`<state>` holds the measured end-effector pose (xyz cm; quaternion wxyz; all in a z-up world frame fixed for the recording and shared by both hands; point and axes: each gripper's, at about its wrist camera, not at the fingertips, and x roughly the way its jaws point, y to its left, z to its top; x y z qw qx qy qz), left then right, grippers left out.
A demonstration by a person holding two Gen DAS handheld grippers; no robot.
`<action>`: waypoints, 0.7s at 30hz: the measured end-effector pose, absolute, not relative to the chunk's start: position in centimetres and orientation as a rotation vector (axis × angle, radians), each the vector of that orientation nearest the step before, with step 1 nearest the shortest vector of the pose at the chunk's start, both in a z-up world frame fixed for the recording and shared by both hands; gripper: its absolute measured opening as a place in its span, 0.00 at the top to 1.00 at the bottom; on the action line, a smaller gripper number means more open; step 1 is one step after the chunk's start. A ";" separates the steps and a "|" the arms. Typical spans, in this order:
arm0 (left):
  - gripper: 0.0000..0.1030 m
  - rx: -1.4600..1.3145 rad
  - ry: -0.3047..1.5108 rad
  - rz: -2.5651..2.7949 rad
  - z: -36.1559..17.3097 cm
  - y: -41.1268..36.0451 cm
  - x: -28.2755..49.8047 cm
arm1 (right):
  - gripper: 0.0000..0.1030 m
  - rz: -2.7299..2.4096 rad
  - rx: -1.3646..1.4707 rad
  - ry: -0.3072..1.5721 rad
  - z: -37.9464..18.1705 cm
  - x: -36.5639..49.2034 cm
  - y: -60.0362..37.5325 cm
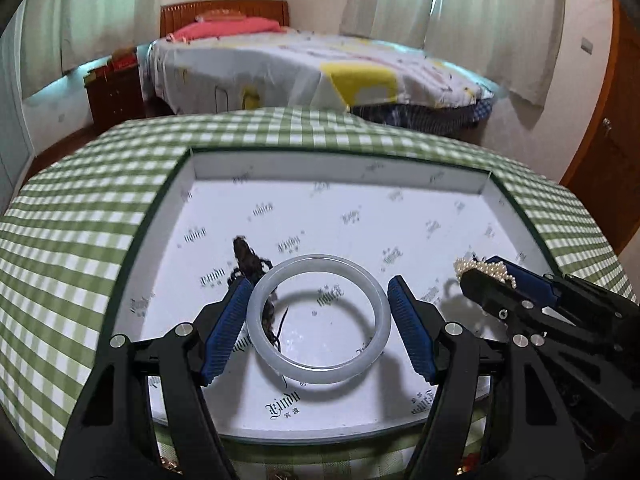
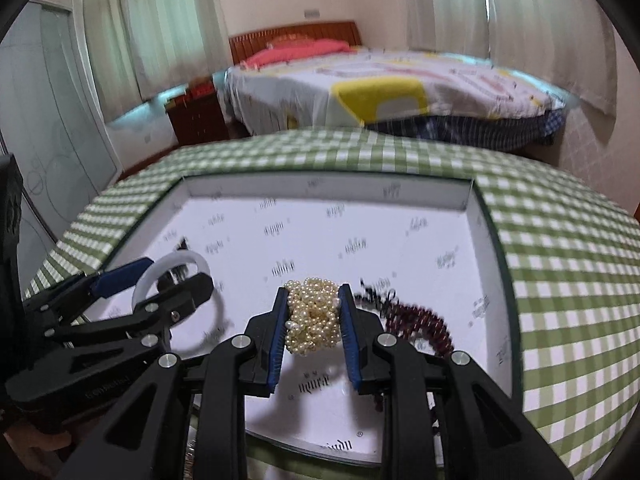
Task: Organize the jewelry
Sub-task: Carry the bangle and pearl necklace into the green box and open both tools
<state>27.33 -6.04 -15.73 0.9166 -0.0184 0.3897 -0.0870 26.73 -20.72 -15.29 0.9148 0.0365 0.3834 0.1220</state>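
The left gripper (image 1: 318,322) has its blue pads clamped on a pale, translucent bangle (image 1: 318,376), one pad at the ring's 9 o'clock and the other at its 3 o'clock. The bangle hangs over the white printed tray (image 1: 360,216), whose shallow walls rise from a counter under a green checked cloth (image 1: 80,208). Through and just past the ring, at its 10 o'clock, a dark beaded strand (image 1: 246,256) lies on the tray floor.

The right gripper (image 2: 314,316) is pressed together on a bunched pearl bracelet (image 2: 314,320), the pearls bulging above and between the pads. It sits at the left gripper's 3 o'clock, near it but apart. In the right wrist view a dark red beaded bracelet (image 2: 424,322) lies on the tray at the pearls' 3 o'clock, partly hidden by the right finger; a darker strand (image 2: 374,294) is just behind it.

Beyond the counter stands a bed (image 1: 320,64) with a patterned cover.
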 end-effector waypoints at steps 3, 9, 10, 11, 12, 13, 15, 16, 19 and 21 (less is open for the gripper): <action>0.33 -0.022 0.811 -0.189 -16.0 -6.3 27.6 | 0.75 0.251 0.084 0.825 -16.1 27.1 -20.8; 0.33 -0.054 0.853 -0.189 -16.6 -5.7 27.9 | 0.59 0.258 0.102 0.838 -16.2 27.2 -21.1; 0.33 -0.061 0.855 -0.192 -16.6 -5.6 28.0 | 0.57 0.258 0.103 0.835 -16.2 27.2 -21.1; 0.33 -0.065 0.856 -0.191 -16.6 -5.5 28.0 | 0.57 0.258 0.103 0.834 -16.2 27.2 -21.0; 0.33 -0.067 0.854 -0.192 -16.6 -5.5 28.0 | 0.57 0.258 0.103 0.831 -16.1 27.1 -21.1; 0.33 -0.066 0.851 -0.195 -16.5 -5.5 27.9 | 0.57 0.257 0.103 0.828 -16.1 27.1 -21.1; 0.32 -0.058 0.839 -0.197 -16.2 -5.6 27.7 | 0.57 0.253 0.100 0.817 -15.9 27.0 -21.1; 0.32 -0.057 0.833 -0.198 -16.0 -5.6 27.5 | 0.57 0.249 0.099 0.811 -15.8 26.8 -21.2; 0.32 -0.061 0.802 -0.209 -15.1 -5.4 26.8 | 0.57 0.244 0.100 0.789 -15.2 26.3 -21.3; 0.32 -0.061 0.781 -0.213 -14.5 -5.3 26.2 | 0.57 0.240 0.095 0.775 -14.7 26.0 -21.3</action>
